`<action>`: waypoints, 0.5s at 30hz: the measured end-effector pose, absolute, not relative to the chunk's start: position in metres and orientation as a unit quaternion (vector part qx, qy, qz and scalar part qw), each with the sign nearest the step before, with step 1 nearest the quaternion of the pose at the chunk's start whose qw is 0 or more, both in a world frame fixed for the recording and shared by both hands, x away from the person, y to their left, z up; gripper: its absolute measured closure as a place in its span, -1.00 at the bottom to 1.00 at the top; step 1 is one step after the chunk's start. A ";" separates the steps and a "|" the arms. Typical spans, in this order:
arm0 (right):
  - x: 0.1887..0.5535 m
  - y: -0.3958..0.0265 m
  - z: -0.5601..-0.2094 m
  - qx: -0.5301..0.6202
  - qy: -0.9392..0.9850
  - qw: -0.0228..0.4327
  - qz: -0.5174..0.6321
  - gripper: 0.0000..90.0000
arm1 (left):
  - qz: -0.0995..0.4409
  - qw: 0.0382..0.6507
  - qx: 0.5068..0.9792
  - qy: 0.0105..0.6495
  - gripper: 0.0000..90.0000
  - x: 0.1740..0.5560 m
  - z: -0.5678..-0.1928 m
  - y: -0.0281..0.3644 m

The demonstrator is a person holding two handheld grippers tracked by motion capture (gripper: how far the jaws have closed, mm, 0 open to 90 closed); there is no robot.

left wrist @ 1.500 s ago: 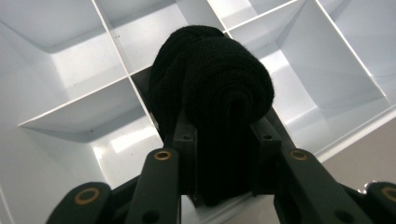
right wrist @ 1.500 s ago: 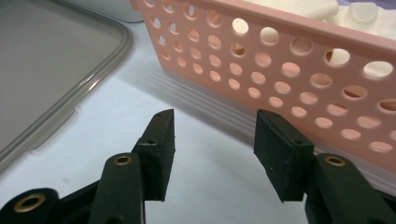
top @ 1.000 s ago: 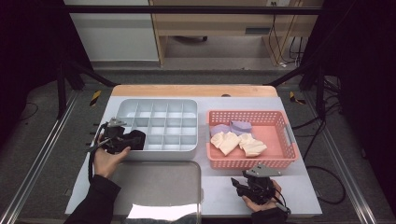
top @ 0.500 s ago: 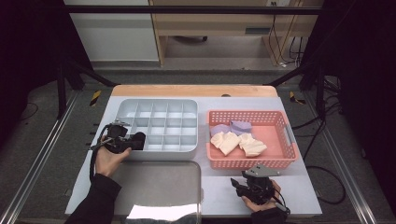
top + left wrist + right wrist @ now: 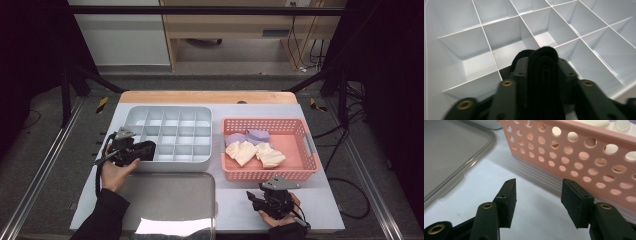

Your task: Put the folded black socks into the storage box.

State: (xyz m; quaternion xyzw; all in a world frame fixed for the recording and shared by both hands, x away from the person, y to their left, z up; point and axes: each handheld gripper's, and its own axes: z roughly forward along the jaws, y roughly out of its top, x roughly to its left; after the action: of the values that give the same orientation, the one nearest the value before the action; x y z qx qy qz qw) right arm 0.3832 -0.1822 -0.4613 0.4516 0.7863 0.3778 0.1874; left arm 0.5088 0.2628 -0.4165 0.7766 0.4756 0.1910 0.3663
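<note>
A folded black sock (image 5: 545, 82) sits between the jaws of my left gripper (image 5: 544, 65), whose pads press on it; the jaws have just been opening a little with the sock still between them. In the high view the left gripper (image 5: 144, 150) hangs over the near left corner of the grey divided tray (image 5: 170, 111). The compartments (image 5: 506, 47) under it hold nothing. My right gripper (image 5: 256, 200) rests low over the table in front of the pink basket (image 5: 262, 121). Its jaws (image 5: 537, 195) stand open with nothing between them.
Cream socks (image 5: 245, 152) and purple socks (image 5: 256, 135) lie in the basket, whose perforated wall (image 5: 579, 157) is just ahead of the right gripper. A grey lid (image 5: 165, 200) lies on the table in front of the tray, its edge (image 5: 449, 157) to the right gripper's left.
</note>
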 end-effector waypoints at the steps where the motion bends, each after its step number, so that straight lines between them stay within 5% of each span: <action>1: 0.383 -0.182 -0.462 0.452 0.787 0.187 0.377 0.04 | 0.184 0.363 0.775 0.483 0.58 0.510 -0.417 0.263; 15: 0.384 -0.182 -0.462 0.448 0.789 0.183 0.378 0.04 | 0.153 0.287 0.807 0.493 0.61 0.521 -0.424 0.248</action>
State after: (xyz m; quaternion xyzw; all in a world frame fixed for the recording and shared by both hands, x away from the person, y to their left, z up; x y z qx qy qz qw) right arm 0.3835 -0.1819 -0.4624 0.4479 0.7894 0.3776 0.1832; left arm 0.5207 0.2478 -0.4236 0.8068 0.4930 0.1530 0.2874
